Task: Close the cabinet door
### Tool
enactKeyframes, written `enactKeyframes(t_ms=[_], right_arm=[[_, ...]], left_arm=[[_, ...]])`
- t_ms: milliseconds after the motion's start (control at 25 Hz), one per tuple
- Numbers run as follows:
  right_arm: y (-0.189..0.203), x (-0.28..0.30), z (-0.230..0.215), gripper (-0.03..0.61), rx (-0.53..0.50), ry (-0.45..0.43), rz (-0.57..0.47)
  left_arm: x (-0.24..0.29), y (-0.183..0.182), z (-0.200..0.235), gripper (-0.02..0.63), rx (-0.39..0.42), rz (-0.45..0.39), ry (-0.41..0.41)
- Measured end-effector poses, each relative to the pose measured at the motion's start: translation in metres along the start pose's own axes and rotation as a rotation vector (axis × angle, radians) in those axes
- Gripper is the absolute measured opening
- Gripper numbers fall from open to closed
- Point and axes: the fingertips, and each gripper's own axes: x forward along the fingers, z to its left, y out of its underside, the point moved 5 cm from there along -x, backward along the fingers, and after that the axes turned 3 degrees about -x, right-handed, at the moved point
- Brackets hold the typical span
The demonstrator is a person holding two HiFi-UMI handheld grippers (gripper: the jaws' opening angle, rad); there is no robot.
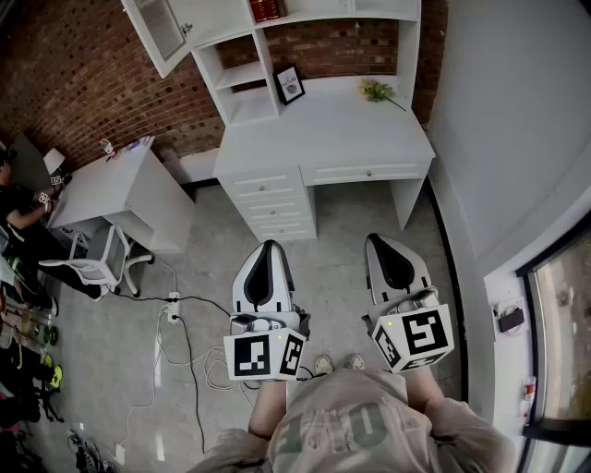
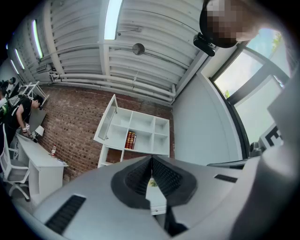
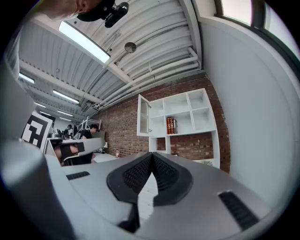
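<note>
Up at the left end of the white shelf unit [image 1: 242, 76] above the desk [image 1: 323, 139], the cabinet door [image 1: 162, 32] stands swung open in front of the brick wall [image 1: 83, 83], with red books [image 1: 268, 9] in the compartment beside it. The left gripper [image 1: 268, 245] and right gripper [image 1: 383, 238] are side by side over the grey floor [image 1: 351, 222], well apart from the desk. Each has its jaws pressed together at the tips, with nothing between them.

Both grippers are out in front of the person, side by side and apart: the left gripper [image 1: 269, 251] is tipped slightly upward with its jaws pressed together on nothing, and the right gripper [image 1: 386, 242] sits level beside it, jaws likewise together and empty.
</note>
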Motion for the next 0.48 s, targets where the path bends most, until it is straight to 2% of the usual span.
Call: enactKeyframes(t_ms=[480], right_arm=[[-0.001,-0.011,-0.021,0.017,0.002,0.013,-0.017]], left_arm=[[0.006,0.004,-0.021,0.015,0.003,0.005,0.017]])
